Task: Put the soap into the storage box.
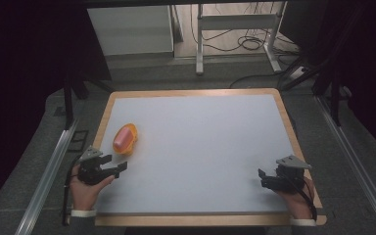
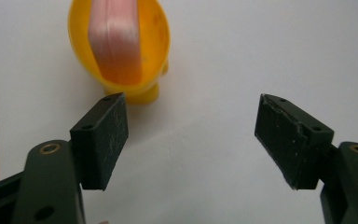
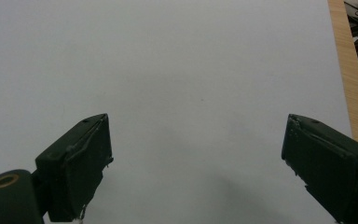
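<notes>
The yellow plastic bowl holding a pink block (image 1: 125,138) lies ungrasped at the tabletop's (image 1: 200,147) left, just beyond the spread left gripper (image 1: 118,164), while the spread right gripper (image 1: 261,178) idles empty at lower right.

This looks like a lab or test room rather than a home. The work surface is a pale grey board (image 1: 200,147) with a light wooden edge, sitting on a low bench above grey carpet (image 1: 186,73). Metal rails (image 1: 46,176) run along both sides of it. Behind, there's a white metal desk frame (image 1: 237,29) with loose black cables (image 1: 247,41) trailing across the floor, and a white cabinet (image 1: 129,29) beside it. Dark drapes close in the left and right edges.
</notes>
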Available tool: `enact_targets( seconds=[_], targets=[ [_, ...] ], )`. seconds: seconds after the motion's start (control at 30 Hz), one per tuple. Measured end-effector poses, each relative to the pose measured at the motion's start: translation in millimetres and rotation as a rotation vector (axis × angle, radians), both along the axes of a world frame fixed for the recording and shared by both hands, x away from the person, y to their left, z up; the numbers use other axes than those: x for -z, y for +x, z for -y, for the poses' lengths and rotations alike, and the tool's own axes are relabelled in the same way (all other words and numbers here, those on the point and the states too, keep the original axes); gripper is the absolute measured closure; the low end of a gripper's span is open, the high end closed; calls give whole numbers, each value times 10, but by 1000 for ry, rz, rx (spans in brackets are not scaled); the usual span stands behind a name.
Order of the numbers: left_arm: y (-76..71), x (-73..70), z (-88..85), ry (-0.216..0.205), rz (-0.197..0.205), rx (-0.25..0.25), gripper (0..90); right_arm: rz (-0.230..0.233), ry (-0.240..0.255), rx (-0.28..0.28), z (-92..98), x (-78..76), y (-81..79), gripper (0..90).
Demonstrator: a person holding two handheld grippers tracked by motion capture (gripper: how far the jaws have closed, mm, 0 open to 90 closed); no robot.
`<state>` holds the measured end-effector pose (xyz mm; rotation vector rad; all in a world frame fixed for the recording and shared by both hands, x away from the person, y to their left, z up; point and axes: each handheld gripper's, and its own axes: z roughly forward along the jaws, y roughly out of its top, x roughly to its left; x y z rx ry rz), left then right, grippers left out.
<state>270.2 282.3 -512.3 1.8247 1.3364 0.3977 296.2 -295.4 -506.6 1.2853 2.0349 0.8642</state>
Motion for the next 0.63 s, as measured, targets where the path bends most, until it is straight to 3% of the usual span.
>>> enact_targets(
  seconds=[0.27,0.63],
  targets=[
    [-34,102,-2,17,-33,8,259,3,-2,1,5,-7,5,81],
    [-21,107,44,26,-32,12,253,22,5,-9,-31,-41,-2,81]
  ],
)
